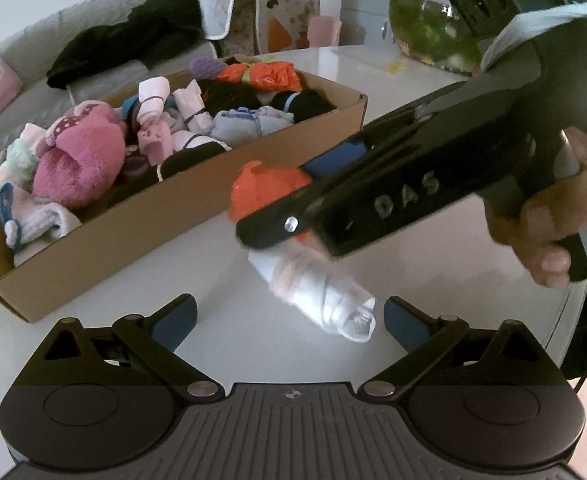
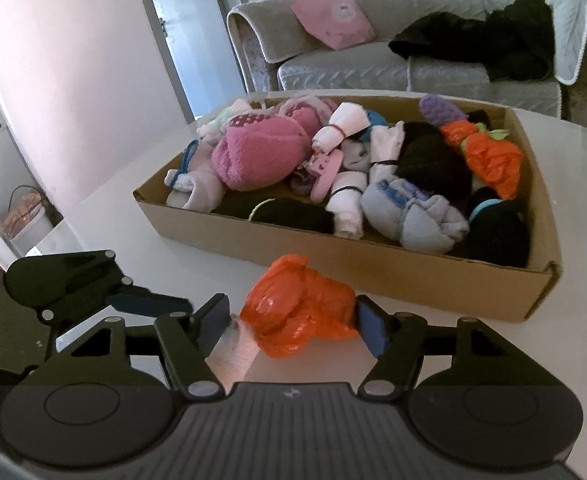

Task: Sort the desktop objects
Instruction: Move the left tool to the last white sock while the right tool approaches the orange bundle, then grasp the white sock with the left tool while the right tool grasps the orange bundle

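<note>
Between our right gripper's blue pads sits the crumpled orange plastic bag, both pads touching it, on the white table beside the cardboard box of rolled socks, likely its destination. Our left gripper gapes wide, empty, by a white sock roll.

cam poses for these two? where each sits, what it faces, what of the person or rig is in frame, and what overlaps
Left wrist: on the left gripper, jaws wide open and empty, tilted down at the white table; shows the right gripper, the hand holding it, and a white roll.
Right wrist: on the right gripper, tilted down toward the cardboard box and the sofa; its jaws flank the orange bundle; the left gripper shows at left.
Shared: box, orange bundle, table, sofa.
</note>
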A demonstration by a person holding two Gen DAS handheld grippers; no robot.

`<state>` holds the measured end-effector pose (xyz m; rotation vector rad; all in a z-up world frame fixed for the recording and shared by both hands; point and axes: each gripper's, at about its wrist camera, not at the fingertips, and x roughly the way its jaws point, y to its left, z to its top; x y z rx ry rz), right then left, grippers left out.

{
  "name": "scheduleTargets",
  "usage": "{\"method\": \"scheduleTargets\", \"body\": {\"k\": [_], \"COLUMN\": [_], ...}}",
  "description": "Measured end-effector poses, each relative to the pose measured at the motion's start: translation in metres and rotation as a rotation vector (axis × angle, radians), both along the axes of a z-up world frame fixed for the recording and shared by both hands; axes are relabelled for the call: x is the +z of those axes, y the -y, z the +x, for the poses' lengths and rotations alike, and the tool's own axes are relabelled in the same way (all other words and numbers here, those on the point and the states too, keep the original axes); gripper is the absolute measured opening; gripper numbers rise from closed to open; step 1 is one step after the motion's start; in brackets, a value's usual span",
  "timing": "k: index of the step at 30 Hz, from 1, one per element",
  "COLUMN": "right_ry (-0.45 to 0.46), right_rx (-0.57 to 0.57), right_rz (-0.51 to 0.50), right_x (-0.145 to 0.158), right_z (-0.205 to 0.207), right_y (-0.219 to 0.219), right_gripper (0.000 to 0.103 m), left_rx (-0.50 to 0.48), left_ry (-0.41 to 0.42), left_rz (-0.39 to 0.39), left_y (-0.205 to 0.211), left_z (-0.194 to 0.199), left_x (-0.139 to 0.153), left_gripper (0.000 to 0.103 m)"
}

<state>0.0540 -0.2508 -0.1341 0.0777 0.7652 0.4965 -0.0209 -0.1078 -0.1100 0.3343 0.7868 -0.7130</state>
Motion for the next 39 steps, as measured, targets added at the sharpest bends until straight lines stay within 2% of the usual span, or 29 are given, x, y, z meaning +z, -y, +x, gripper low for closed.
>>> {"method": "scheduleTargets", "body": {"k": [7, 13, 23, 24, 25, 26, 27, 28, 30, 31, 39], "right_ry": [-0.020, -0.021, -0.011, -0.010, -0.010, -0.009, -0.008, -0.007, -0.007, -0.006, 0.004], "right_rx": [-0.022, -0.027, -0.040, -0.040, -0.039, -0.037, -0.034, -0.033, -0.033, -0.034, -0.044], "right_rz": [0.048, 0.049, -0.006, -0.009, -0.011, -0.014, -0.017, -0.019, -0.023, -0.025, -0.033], "right_x": [-0.003, -0.003, -0.002, -0.002, -0.003, -0.003, -0.003, -0.003, -0.004, -0.004, -0.002], "right_z": [0.004, 0.004, -0.005, -0.006, -0.007, -0.008, -0.009, -0.010, -0.011, -0.012, -0.019], "right_y": [0.014, 0.021, 0.037, 0.039, 0.040, 0.040, 0.041, 0.042, 0.043, 0.044, 0.051], "right_gripper": [0.056, 0.055, 0.053, 0.053, 0.053, 0.052, 0.052, 0.052, 0.052, 0.051, 0.050], "left_rx": [-0.022, -0.068, 0.072, 0.080, 0.085, 0.090, 0.093, 0.094, 0.102, 0.102, 0.156], "left_ry": [0.060, 0.077, 0.021, 0.024, 0.026, 0.030, 0.034, 0.033, 0.033, 0.033, 0.029], "left_rz": [0.019, 0.030, -0.010, -0.014, -0.025, -0.034, -0.037, -0.041, -0.042, -0.042, 0.002], "left_y": [0.015, 0.026, 0.010, 0.010, 0.010, 0.011, 0.012, 0.013, 0.014, 0.015, 0.023], "left_z": [-0.006, 0.001, 0.017, 0.016, 0.014, 0.013, 0.011, 0.010, 0.009, 0.008, 0.003], "left_x": [0.003, 0.000, -0.001, 0.000, 0.002, 0.004, 0.006, 0.007, 0.007, 0.008, 0.011], "left_gripper": [0.101, 0.101, 0.100, 0.093, 0.079, 0.070, 0.052, 0.041, 0.037, 0.031, 0.030]}}
